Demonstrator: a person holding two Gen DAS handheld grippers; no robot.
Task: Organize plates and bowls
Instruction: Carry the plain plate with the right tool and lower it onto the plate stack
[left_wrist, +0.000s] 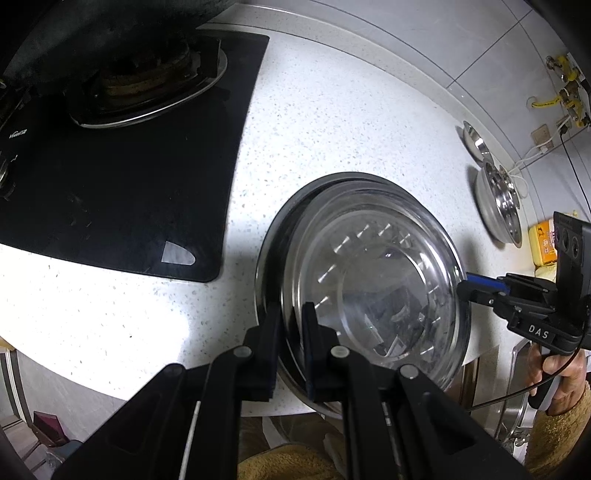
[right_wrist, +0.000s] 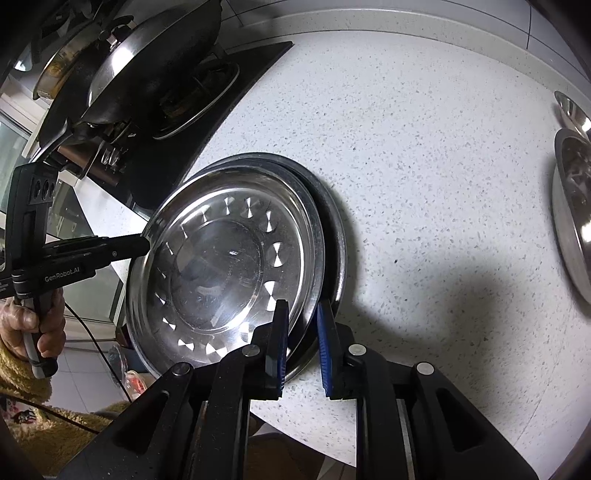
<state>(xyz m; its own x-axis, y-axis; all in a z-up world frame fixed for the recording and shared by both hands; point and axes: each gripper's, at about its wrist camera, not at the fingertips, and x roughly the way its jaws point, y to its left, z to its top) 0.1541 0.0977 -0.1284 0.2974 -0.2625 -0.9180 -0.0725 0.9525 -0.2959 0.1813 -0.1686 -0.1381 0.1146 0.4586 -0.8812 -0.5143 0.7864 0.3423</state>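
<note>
A steel plate lies tilted on another steel plate at the front edge of the speckled white counter; the top plate also shows in the right wrist view over the lower plate. My left gripper is shut on the near rim of the top plate. My right gripper straddles the opposite rim, its jaws a little apart, and it shows from the side in the left wrist view. The left gripper shows in the right wrist view at the plate's rim.
A black gas hob with a burner lies to the left; a lidded wok sits on it. Two steel bowls stand at the far right near the wall. A sink is at the right.
</note>
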